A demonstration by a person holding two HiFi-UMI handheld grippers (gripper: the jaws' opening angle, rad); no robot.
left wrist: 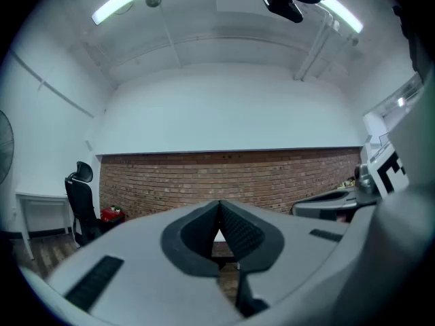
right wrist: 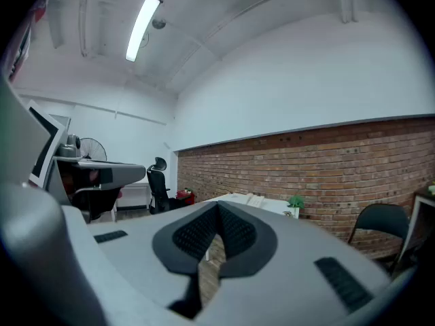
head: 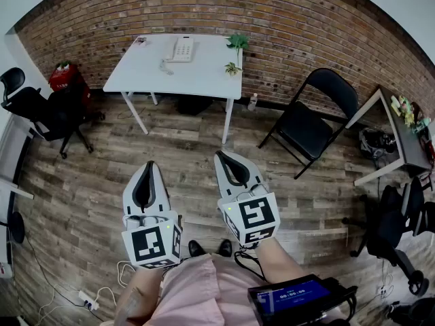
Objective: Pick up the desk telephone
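Note:
A white desk telephone with a coiled cord lies near the back of a white table against the brick wall. The phone shows small and far off in the right gripper view too. My left gripper and right gripper hover side by side over the wooden floor, well short of the table. Both are shut, their black pads meeting with nothing between them. In the left gripper view the left gripper points level at the brick wall. The right gripper aims toward the table.
Two small green plants stand on the table's right part. A black folding chair sits right of the table. Black office chairs and a red box are at the left. Another desk stands at the right.

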